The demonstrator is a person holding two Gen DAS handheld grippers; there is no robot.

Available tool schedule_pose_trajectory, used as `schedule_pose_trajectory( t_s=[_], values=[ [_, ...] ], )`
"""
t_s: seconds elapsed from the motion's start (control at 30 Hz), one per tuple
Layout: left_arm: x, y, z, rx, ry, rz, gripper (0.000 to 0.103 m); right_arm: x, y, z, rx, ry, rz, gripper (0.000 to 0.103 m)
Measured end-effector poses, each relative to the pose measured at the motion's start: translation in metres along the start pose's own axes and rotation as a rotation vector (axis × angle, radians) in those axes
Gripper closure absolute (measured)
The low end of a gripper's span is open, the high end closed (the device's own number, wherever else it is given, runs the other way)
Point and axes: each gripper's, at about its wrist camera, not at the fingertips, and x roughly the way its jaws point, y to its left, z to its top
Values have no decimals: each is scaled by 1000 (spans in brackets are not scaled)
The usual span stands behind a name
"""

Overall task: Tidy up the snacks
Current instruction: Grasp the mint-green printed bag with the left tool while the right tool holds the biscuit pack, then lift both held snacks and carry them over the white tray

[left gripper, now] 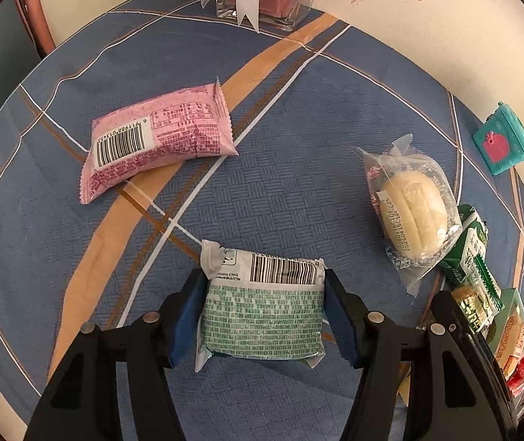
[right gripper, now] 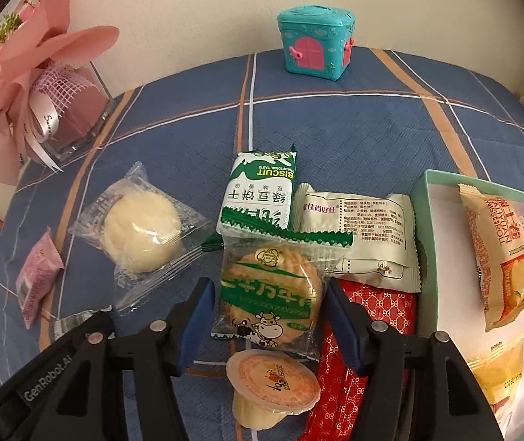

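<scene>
From the left wrist camera we see our left gripper (left gripper: 265, 316) pointing steeply down at the table (left gripper: 298, 191). Its two blue fingers (left gripper: 185, 316) are about half open, and they press on both sides of a green pack (left gripper: 262, 312). So we hold that pack, just above the blue cloth. We count one pink pack (left gripper: 155, 139) lying well apart at the upper left, and one bun (left gripper: 412, 217) in a clear bag at the right. Beside the bun a pile of more snacks peeks in at the right edge; we cannot count those. One teal toy house (left gripper: 502, 139) stands at the far right, and one glass vase (left gripper: 262, 7) with ribbons stands at the far end.

From the right wrist camera we see our right gripper (right gripper: 267, 316), tilted down too. Its fingers (right gripper: 197, 319) are partly open, one on each side of a round cracker pack (right gripper: 269, 294). The right finger is at the wrapper's edge, but the left one has a small gap, so we do not squeeze it. We count two green biscuit packs counting the cracker one, one white pack (right gripper: 361, 235), one jelly cup (right gripper: 273, 386), one red pack (right gripper: 354, 367) and one bun (right gripper: 140, 231). A box (right gripper: 427, 257) at the right holds one orange roll pack (right gripper: 501, 257), a yellow pack and some red ones cut off by the edge.
</scene>
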Motion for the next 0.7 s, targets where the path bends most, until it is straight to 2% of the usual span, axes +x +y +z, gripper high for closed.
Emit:
schedule_pose_trajectory(
  t_s=[0.33, 0.47, 0.7],
  values=[
    [5, -12, 0, 30, -4, 16, 40, 1, 3, -1, -7, 3, -12, 41],
    [0, -14, 1, 28, -4, 17, 41, -3, 2, 0, -15, 9, -10, 47],
    [-23, -18, 2, 21, -25, -10, 43, -13, -2, 2, -4, 30, 6, 48]
  ],
)
